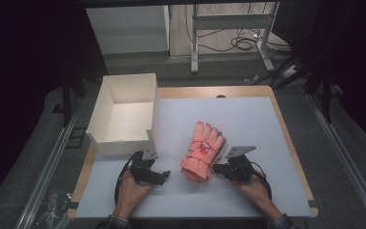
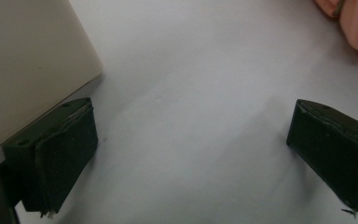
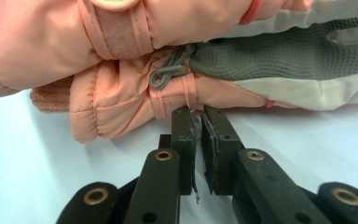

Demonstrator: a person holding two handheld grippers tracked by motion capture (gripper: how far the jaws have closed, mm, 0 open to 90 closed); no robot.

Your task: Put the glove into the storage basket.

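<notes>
Pair of padded salmon-pink ski gloves [image 1: 202,151] stacked mid-tabletop [image 1: 248,119], cuffs toward the person. Right gripper [image 1: 218,168] at the cuff edge, jaws nearly closed, pinching a thin grey cord or strap [image 3: 195,122] at the lower glove's cuff. Left gripper [image 1: 164,175] jaws wide open over bare tabletop, holding nothing, just beside the open white cardboard box [image 1: 124,114].

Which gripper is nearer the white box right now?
Left. The left gripper sits just in front of the white box, jaws open over bare mat. The right gripper is farther off, beyond the pink gloves, shut at their edge.
</notes>
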